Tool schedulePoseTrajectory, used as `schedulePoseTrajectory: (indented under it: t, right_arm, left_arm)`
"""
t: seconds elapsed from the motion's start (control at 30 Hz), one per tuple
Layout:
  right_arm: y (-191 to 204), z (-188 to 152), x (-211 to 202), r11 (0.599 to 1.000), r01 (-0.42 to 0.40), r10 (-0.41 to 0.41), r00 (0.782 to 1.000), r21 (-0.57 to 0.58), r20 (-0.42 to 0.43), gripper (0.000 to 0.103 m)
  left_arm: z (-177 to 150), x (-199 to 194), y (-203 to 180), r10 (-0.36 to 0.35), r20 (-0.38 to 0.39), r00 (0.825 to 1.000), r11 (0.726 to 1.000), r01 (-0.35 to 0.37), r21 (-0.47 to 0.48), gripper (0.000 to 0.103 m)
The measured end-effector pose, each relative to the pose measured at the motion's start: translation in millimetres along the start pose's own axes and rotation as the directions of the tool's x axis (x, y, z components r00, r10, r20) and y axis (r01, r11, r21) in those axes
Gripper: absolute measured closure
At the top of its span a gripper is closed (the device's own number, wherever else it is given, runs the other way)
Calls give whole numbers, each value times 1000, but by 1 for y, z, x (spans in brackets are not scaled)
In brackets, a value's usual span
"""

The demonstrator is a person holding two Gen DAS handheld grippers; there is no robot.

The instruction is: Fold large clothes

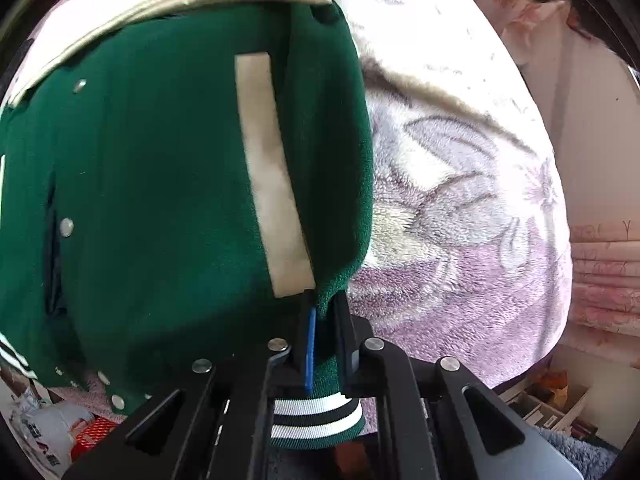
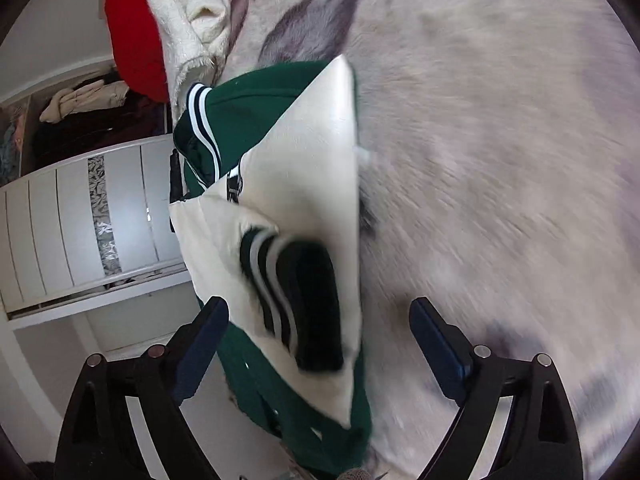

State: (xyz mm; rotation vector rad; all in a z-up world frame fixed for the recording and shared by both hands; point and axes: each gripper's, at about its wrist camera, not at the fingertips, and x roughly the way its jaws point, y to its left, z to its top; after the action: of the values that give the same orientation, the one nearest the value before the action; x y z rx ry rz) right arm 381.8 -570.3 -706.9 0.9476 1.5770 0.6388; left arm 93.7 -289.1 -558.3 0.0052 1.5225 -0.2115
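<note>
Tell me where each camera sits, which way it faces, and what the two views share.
Left wrist: on the left gripper, facing down onto the green jacket over a floral blanket; its black fingers are shut on the jacket's hem.
Right wrist: on the right gripper, angled down across the jacket's cream sleeve toward a white cabinet; its fingers stand open.
Shared: jacket and blanket; no hand shows.

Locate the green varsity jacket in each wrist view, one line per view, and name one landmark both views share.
Left wrist: the green jacket fills the left and centre; the left gripper is shut on its hem edge, just above the striped hem band.
Right wrist: the jacket lies centre-left, cream sleeve on top, its lower part between the open jaws of the right gripper.
Shared landmark: the floral fleece blanket under it.
</note>
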Motion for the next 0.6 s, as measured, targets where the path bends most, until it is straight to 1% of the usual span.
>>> schedulePoseTrajectory:
  t: [0.07, 0.1, 0.13, 0.17, 0.2, 0.23, 0.27, 0.3, 0.33, 0.4, 0.47, 0.53, 0.6]
  right_arm:
    - [-1, 14, 25, 999, 44, -44, 999, 13, -21, 8]
    - [1, 16, 29, 998, 57, -57, 998, 12, -19, 9]
    - [5, 16, 31, 997, 74, -75, 997, 22, 5, 11]
    - [8, 16, 31, 996, 80, -81, 996, 35, 28, 37]
    - [13, 15, 29, 996, 70, -72, 996, 50, 55, 80]
    - [18, 14, 30, 996, 54, -58, 997, 74, 52, 81]
    - [27, 12, 29, 995, 70, -75, 995, 77, 63, 84]
    - [37, 10, 31, 993, 101, -105, 992, 62, 70, 87]
    - [51, 8, 33, 990, 134, -137, 988, 47, 70, 88]
    - [76, 5, 34, 981, 190, -192, 978, 36, 82, 89]
    - [108, 0, 32, 970, 240, -242, 965, 31, 99, 89]
    - [150, -6, 31, 957, 289, -290, 951, 27, 109, 89]
    - [195, -11, 35, 941, 337, -335, 935, 1, 113, 89]
  left_arm:
    - [-3, -11, 6, -15, 18, 1000, 999, 16, -46, 99]
    - [-4, -15, 8, -20, 29, 999, 998, 22, -66, 99]
    - [-2, -22, 12, -25, 46, 999, 996, 28, -86, 100]
    - [-2, -30, 17, -24, 67, 997, 994, 31, -101, 100]
    - [-3, -36, 22, -22, 84, 996, 993, 32, -112, 100]
    - [-3, -43, 28, -24, 104, 994, 991, 36, -125, 100]
    - [-4, -48, 35, -22, 119, 993, 990, 38, -134, 100]
    - [-5, -56, 45, -18, 141, 990, 988, 39, -148, 100]
    - [-3, -61, 50, -20, 156, 988, 986, 45, -158, 100]
    - [-7, -82, 75, -25, 202, 979, 978, 66, -200, 100]
    - [-13, -99, 98, -37, 242, 970, 967, 96, -238, 101]
    - [-19, -125, 134, -43, 296, 954, 949, 132, -287, 103]
    - [-32, -151, 170, -26, 343, 939, 927, 152, -344, 103]
